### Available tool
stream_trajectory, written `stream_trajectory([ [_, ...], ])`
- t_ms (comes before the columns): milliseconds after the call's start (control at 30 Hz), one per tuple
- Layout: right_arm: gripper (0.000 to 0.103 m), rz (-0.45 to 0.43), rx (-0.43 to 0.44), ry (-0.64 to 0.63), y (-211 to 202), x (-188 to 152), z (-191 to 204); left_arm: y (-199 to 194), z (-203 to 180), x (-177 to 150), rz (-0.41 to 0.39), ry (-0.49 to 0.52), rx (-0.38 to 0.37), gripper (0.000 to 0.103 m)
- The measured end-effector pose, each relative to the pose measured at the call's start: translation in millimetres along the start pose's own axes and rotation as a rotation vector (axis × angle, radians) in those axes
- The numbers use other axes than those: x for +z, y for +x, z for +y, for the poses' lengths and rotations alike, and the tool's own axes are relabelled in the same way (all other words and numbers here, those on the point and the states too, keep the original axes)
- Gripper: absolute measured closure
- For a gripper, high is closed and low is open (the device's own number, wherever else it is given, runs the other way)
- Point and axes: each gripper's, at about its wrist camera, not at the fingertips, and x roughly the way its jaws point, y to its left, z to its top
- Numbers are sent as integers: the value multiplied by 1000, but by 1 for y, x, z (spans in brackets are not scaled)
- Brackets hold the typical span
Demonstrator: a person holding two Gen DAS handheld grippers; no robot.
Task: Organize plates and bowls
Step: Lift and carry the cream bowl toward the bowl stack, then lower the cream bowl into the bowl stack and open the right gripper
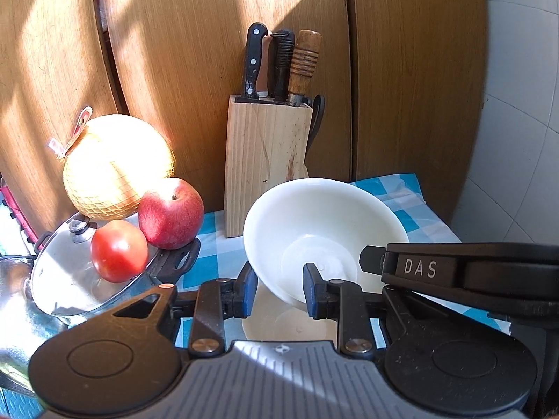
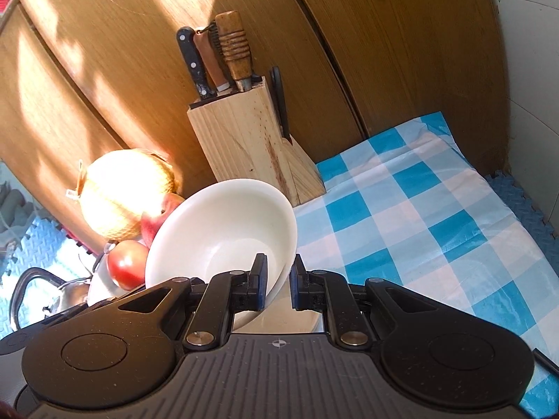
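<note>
1. Left wrist view: the left claw [image 1: 279, 288] stood open, its pads on either side of the near rim of the white bowl [image 1: 325, 230] without visibly pressing it. The bowl was tilted, its mouth facing up and toward the camera, just right of the knife block [image 1: 265, 164].

2. Right wrist view: the right claw [image 2: 277, 284] was clamped on the bowl's [image 2: 223, 230] near rim, probably to carry it. The bowl was raised over the checked worktop [image 2: 419, 216], its mouth turned up and left.

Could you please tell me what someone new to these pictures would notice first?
A tilted white bowl sits centre, its rim between the right gripper fingers. Behind it a wooden knife block stands against the cabinet doors. Left, a sunlit netted melon, an apple and a tomato crowd a pot lid.
</note>
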Motion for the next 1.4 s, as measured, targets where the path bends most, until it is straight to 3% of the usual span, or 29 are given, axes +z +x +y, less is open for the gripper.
stream_trajectory([
  [300,82,17,-41,-49,10,-6,12,14,22,-14,30,-44,-92,80],
  [1100,82,124,-82,-140,27,-26,20,31,21,-36,111,-19,-46,79],
  [1400,82,106,-51,-161,14,-26,27,15,28,-35,101,-41,-54,78],
])
